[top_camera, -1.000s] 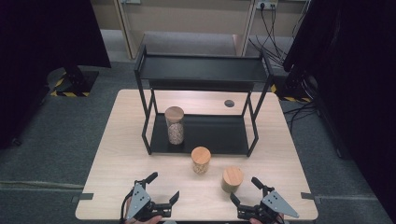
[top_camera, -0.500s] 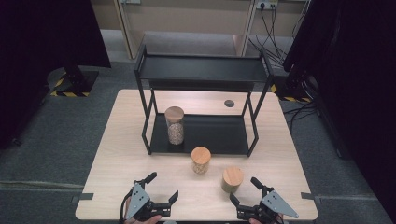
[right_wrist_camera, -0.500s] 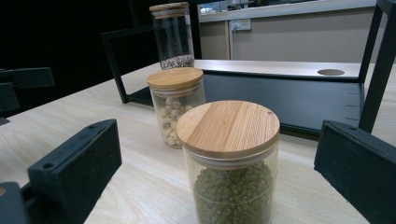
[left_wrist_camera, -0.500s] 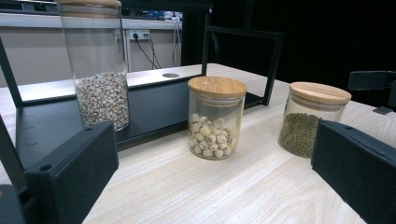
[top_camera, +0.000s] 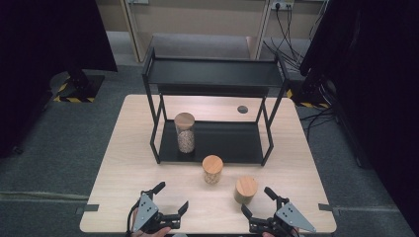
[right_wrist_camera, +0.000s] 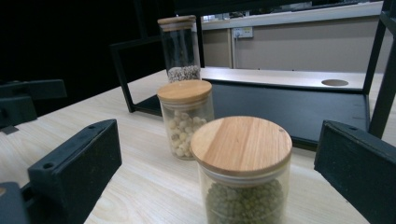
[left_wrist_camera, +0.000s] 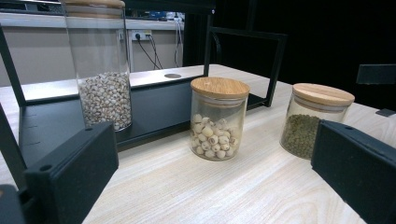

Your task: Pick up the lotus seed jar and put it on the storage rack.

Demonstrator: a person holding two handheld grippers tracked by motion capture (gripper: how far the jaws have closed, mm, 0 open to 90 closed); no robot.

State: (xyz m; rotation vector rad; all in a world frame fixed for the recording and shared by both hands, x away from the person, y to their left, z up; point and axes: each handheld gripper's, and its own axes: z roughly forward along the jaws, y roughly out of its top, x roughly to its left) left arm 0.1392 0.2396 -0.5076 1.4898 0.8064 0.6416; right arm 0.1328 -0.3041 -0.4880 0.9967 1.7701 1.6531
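Note:
Three glass jars with wooden lids are in view. A tall jar of pale grains (top_camera: 185, 132) stands on the lower shelf of a black rack (top_camera: 212, 74). On the table in front of the rack stand a jar of white seeds (top_camera: 212, 169) and a short jar of green beans (top_camera: 245, 190). My left gripper (top_camera: 172, 196) rests open at the table's near edge, empty, facing the white-seed jar (left_wrist_camera: 218, 119). My right gripper (top_camera: 256, 200) is open too, just short of the green-bean jar (right_wrist_camera: 243, 177), which sits between its jaws' line without touching them.
The wooden table (top_camera: 133, 163) has a round cable hole (top_camera: 242, 109) behind the rack. The rack's upper shelf is bare, and so is the lower shelf to the right of the tall jar. Grey carpet surrounds the table, and cables hang at the back wall.

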